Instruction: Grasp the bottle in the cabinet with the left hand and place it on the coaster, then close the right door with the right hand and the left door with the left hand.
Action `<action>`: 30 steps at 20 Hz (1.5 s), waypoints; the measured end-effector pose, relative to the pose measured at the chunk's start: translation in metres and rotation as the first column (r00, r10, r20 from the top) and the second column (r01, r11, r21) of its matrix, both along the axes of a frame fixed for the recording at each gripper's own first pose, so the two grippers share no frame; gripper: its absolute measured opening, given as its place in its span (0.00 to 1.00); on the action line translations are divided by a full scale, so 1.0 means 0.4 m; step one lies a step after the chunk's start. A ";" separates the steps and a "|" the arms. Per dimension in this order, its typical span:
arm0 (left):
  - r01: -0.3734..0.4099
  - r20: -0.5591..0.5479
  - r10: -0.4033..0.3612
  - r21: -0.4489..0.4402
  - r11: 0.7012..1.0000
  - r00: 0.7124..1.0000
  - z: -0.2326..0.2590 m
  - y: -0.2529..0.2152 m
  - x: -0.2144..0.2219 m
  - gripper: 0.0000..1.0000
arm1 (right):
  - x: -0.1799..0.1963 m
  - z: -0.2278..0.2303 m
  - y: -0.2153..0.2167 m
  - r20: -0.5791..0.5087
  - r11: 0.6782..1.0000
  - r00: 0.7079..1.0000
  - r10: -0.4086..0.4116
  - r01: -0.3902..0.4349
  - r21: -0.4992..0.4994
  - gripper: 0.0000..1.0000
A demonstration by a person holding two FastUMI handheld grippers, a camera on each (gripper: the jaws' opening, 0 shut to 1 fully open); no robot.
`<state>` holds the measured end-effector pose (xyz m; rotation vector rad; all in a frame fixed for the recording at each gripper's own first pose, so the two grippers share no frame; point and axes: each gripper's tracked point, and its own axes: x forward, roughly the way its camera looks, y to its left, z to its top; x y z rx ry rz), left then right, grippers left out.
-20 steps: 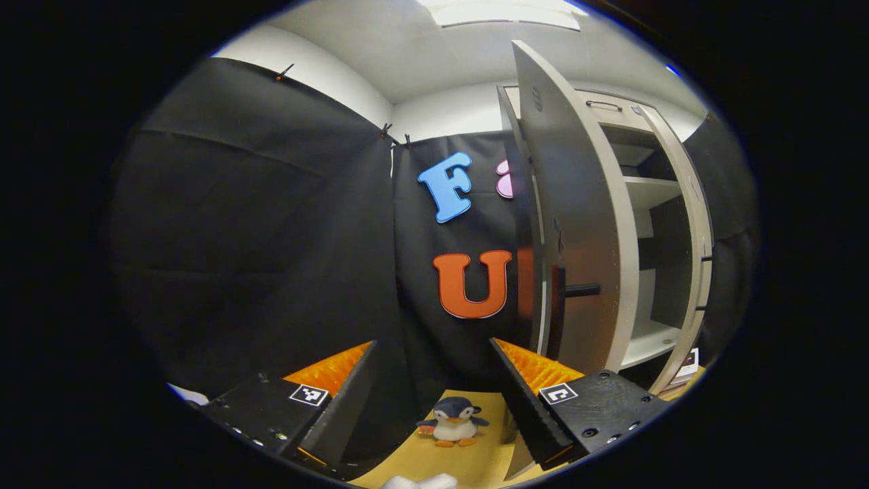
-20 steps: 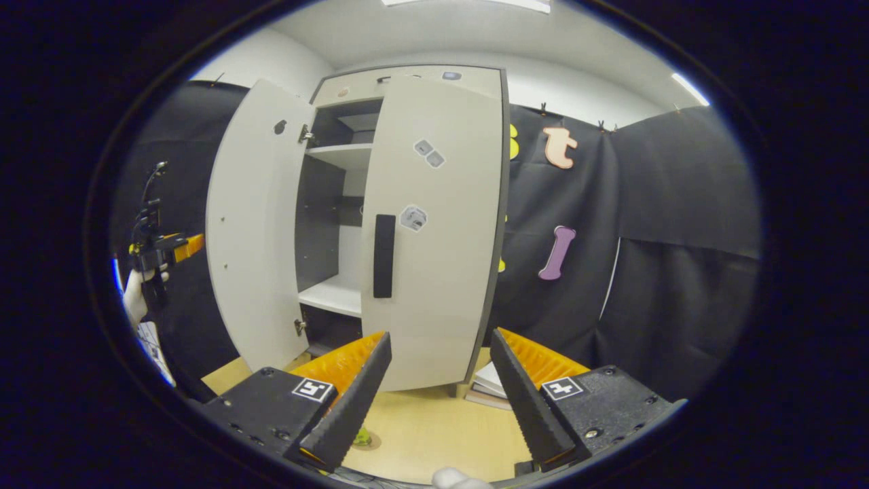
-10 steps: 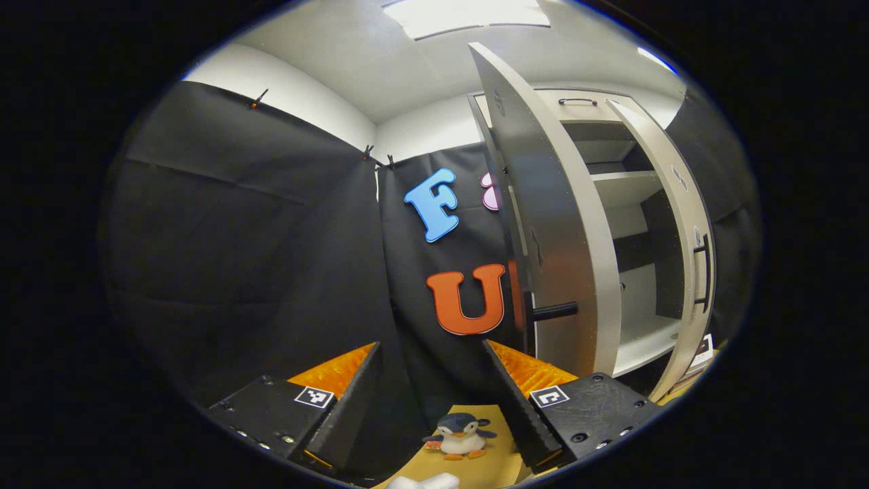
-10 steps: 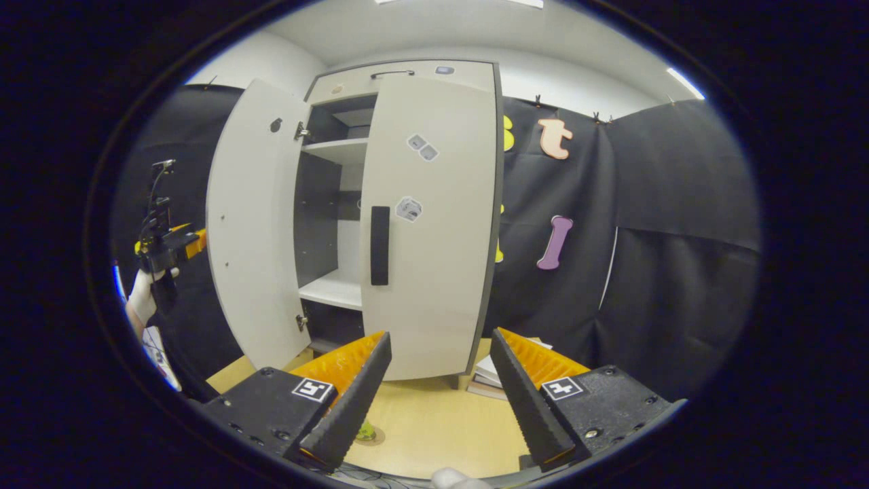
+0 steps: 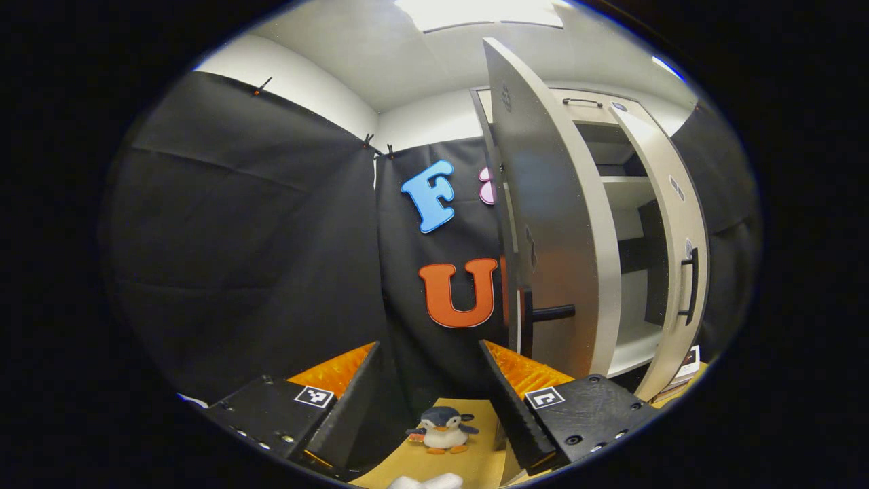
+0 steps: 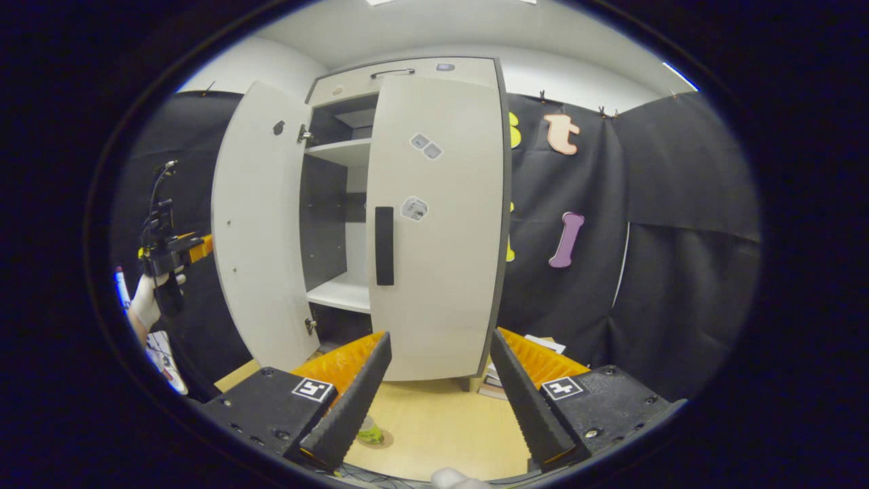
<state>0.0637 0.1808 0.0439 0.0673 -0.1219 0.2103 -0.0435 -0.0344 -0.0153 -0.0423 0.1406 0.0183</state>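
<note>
Small green bottle (image 6: pixel 370 430) on its round brown coaster (image 6: pixel 377 441), near us on the tan table (image 6: pixel 434 428).
Beyond, we see the pale grey cabinet's right door (image 6: pixel 434 224) shut and left door (image 6: pixel 261 224) open; our left gripper (image 5: pixel 428 407) and right gripper (image 6: pixel 434 407) are spread, empty.

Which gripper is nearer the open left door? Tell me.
Left. The left gripper is close beside the left door's outer face; the right gripper stands off, facing the right door.
</note>
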 end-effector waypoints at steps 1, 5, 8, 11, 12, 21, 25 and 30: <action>0.008 0.001 -0.008 0.000 1.000 1.000 0.001 -0.013 -0.003 0.86 | 0.000 -0.002 -0.007 -0.002 1.000 1.000 -0.003 0.003 -0.001 0.96; 0.090 0.002 -0.090 -0.013 0.996 0.996 0.004 -0.118 0.003 0.87 | 0.001 -0.004 -0.032 -0.004 1.000 1.000 -0.009 0.009 -0.002 0.96; 0.142 0.010 -0.142 -0.010 0.990 0.990 0.010 -0.215 0.017 0.87 | -0.001 0.001 -0.053 -0.001 1.000 1.000 -0.018 0.018 0.006 0.96; 0.180 0.014 -0.180 -0.011 0.984 0.984 0.013 -0.283 0.033 0.92 | -0.002 0.006 -0.077 0.006 0.999 0.999 -0.036 0.036 0.021 0.97; 0.189 0.020 -0.189 -0.017 0.982 0.982 0.019 -0.296 0.036 0.92 | -0.001 0.008 -0.081 0.007 0.999 0.999 -0.039 0.039 0.027 0.96; 0.232 -0.019 -0.233 -0.043 0.972 0.972 0.010 -0.322 0.011 0.96 | 0.001 0.020 -0.058 0.032 0.999 0.999 -0.041 0.040 0.037 0.96; 0.243 -0.029 -0.245 -0.044 0.969 0.969 0.007 -0.331 -0.018 0.95 | 0.006 0.031 -0.031 0.041 0.999 0.999 -0.029 0.027 0.035 0.96; 0.276 -0.052 -0.278 -0.054 0.960 0.959 0.006 -0.349 -0.073 0.95 | 0.001 0.055 -0.016 0.071 0.998 0.997 -0.042 0.038 0.055 0.96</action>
